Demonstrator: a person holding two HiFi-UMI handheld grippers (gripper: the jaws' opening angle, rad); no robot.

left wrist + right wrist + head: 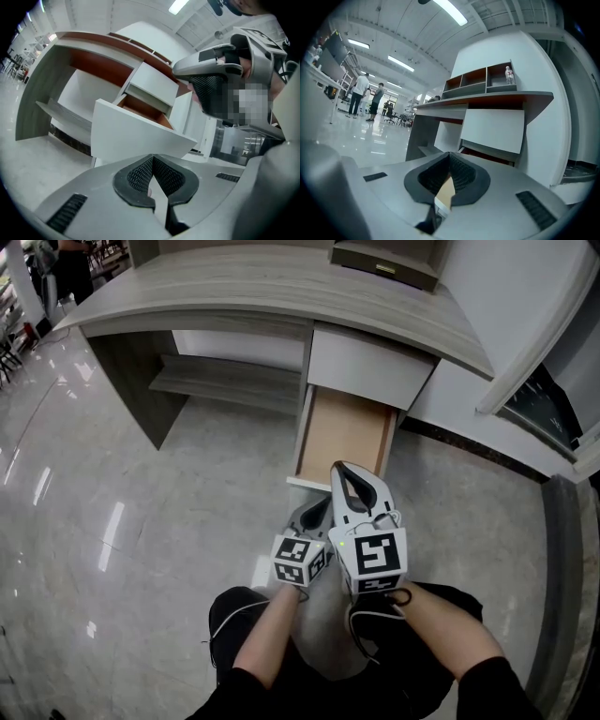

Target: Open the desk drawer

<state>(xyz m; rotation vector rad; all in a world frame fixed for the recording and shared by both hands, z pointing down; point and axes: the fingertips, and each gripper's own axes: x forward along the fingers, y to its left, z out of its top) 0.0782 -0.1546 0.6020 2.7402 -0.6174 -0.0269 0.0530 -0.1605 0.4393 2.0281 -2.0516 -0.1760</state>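
Pale wood lines the open drawer (342,432), which stands pulled out toward the near side from under the desk (262,282), below a closed white upper drawer (370,367). In the head view the right gripper (352,472) reaches over the drawer's near front, its jaws pressed together with nothing between them. The left gripper (315,512) sits just beside it on the left, a little nearer, jaws likewise closed and empty. Glossy floor (141,521) spreads left.

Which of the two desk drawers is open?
The lower drawer, pulled out with its brown inside showing; the upper drawer above it is shut, showing only its white front.
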